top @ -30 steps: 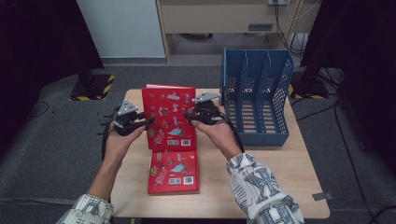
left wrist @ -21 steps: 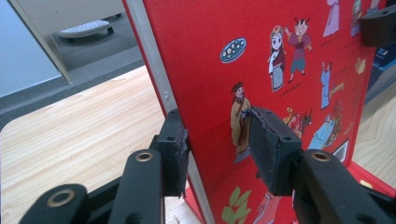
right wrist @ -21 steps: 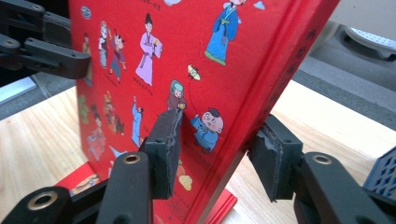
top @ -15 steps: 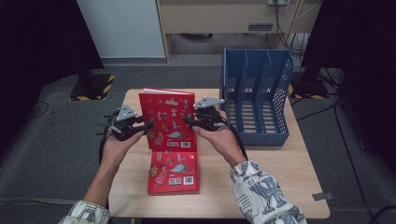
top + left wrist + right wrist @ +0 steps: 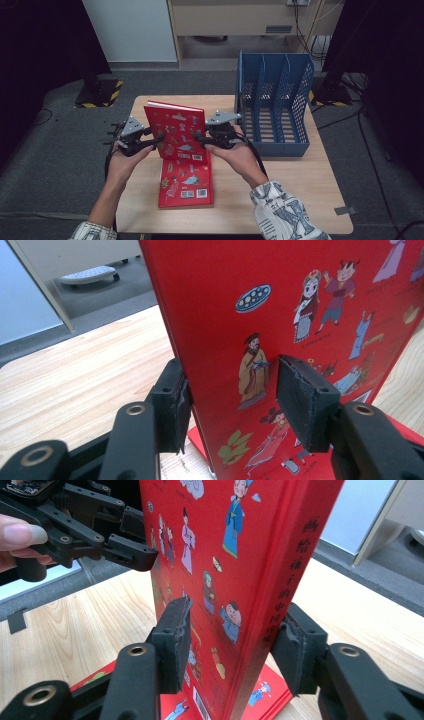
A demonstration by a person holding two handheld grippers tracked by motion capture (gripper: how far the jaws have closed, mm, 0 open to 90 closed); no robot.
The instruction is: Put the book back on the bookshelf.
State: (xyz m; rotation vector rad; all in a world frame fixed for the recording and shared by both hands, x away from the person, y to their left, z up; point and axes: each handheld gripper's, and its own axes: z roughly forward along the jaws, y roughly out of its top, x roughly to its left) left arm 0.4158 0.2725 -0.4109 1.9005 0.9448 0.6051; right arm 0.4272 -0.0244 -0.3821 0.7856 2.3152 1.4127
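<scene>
Book (image 5: pixel 176 131), red with cartoon figures, upright; right hand-held gripper (image 5: pixel 200 140) grasping it, left hand-held gripper (image 5: pixel 159 140) released.

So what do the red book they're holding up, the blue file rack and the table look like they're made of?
Red book: stiff board cover, glossy printed finish, going by its rigid spine. Blue file rack: probably plastic, with perforated mesh walls, matte. Table: light wood or wood-look laminate, visible grain, smooth.

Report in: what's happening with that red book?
Left gripper just opening, upright red book between its jaws. Right gripper clamps it. Second book flat below.
</scene>
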